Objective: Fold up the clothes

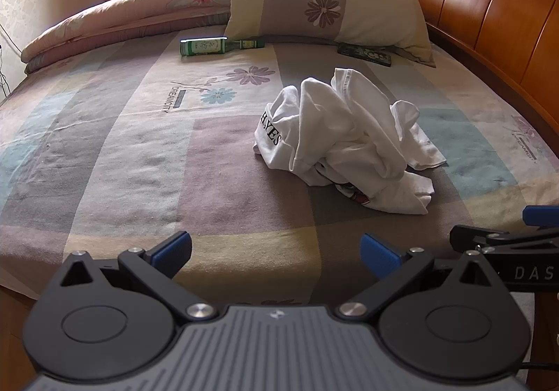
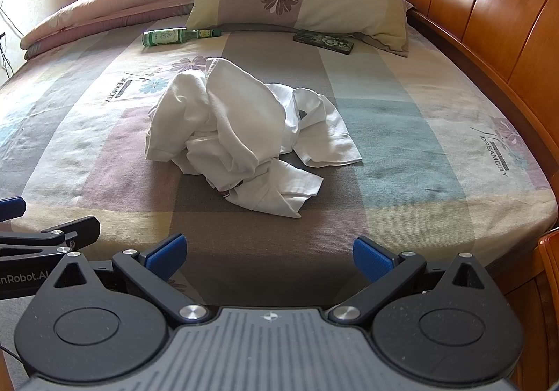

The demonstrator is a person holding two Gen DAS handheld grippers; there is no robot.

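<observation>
A white T-shirt [image 1: 344,143] lies crumpled in a heap on the patchwork bedsheet [image 1: 139,153], with black lettering showing on its left side. In the right wrist view the same T-shirt [image 2: 241,136] sits near the middle of the bed. My left gripper [image 1: 276,253] hovers open over the near edge of the bed, well short of the shirt, nothing between its blue pads. My right gripper [image 2: 269,256] is also open and empty, at the near edge in front of the shirt. Each gripper shows at the edge of the other's view.
A green bottle [image 1: 216,45] lies on its side near the pillow [image 1: 325,3]. A dark phone [image 1: 365,55] rests by the pillow. A rolled quilt [image 1: 115,20] runs along the far left. The wooden headboard [image 1: 489,17] bounds the right side.
</observation>
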